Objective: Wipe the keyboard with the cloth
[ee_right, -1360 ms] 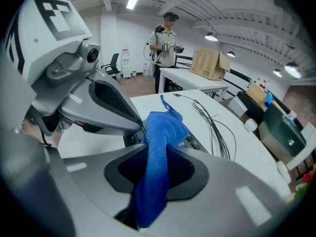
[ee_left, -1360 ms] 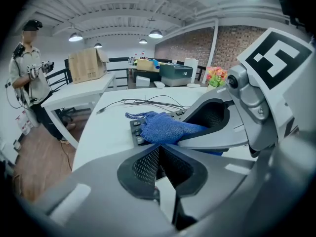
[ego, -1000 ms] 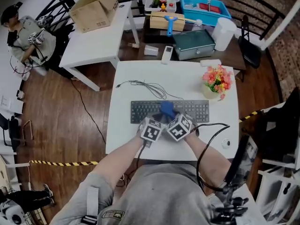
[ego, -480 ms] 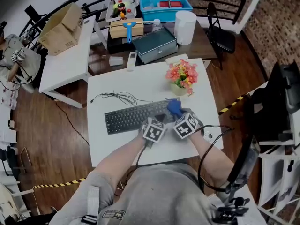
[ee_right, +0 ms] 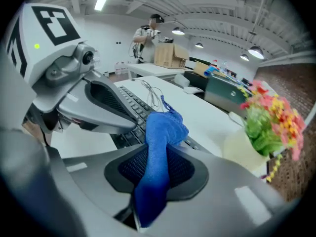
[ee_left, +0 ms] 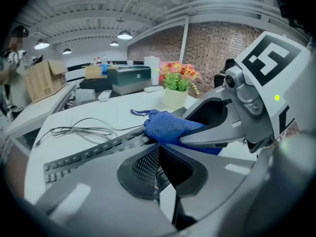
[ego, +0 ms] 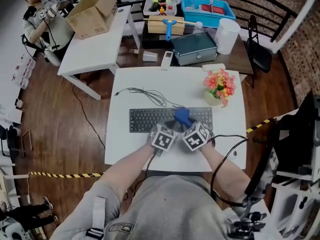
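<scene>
A dark keyboard (ego: 150,119) lies across the middle of the white table (ego: 125,149). My right gripper (ego: 184,122) is shut on a blue cloth (ego: 182,116), which is bunched on the keys right of the keyboard's middle. In the right gripper view the cloth (ee_right: 160,137) hangs between the jaws and rests on the keyboard (ee_right: 129,101). My left gripper (ego: 171,127) stays close beside it on the left, jaws shut with nothing in them (ee_left: 158,149); its view shows the cloth (ee_left: 165,126) just ahead on the keyboard (ee_left: 84,152).
A vase of flowers (ego: 220,86) stands at the table's back right, close behind the keyboard. The keyboard's cable (ego: 147,95) coils at the back left. Beyond are a grey metal box (ego: 194,46), a cardboard box (ego: 95,11) and a person (ego: 42,14).
Both grippers slid with the cloth toward the keyboard's right end, then back leftward to right of the middle. The head camera swung about meanwhile.
</scene>
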`<state>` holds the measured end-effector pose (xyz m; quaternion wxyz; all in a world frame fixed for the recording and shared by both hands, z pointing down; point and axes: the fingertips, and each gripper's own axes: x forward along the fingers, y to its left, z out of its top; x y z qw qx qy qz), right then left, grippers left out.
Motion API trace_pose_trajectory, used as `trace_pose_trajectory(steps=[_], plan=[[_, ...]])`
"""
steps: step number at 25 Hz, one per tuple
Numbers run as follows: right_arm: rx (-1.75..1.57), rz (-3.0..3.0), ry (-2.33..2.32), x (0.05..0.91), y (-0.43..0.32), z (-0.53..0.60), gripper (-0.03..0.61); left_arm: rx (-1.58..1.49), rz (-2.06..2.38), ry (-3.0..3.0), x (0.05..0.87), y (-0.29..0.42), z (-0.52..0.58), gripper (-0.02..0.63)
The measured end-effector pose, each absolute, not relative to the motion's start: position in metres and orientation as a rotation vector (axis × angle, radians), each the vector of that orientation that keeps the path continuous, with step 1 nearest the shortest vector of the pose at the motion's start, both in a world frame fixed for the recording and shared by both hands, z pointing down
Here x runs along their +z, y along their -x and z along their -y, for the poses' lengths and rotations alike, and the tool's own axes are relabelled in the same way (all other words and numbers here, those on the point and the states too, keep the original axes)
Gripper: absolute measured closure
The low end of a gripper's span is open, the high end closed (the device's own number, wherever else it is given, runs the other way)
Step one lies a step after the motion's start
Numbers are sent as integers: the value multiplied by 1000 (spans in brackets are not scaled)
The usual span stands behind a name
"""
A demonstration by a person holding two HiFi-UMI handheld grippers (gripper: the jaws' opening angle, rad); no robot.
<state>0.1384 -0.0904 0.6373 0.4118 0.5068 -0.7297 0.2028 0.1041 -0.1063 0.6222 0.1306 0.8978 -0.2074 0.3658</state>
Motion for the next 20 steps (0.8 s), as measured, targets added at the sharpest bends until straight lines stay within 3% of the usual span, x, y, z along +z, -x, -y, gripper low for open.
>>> trace_pose_trajectory(steps=[12, 20], plan=[[318, 2055, -924, 635, 81, 154, 469, 966, 1057, -2325, 629, 121, 160, 620], [321, 2077, -861, 653, 140, 161, 468, 984, 1099, -2244, 647, 177, 159, 620]])
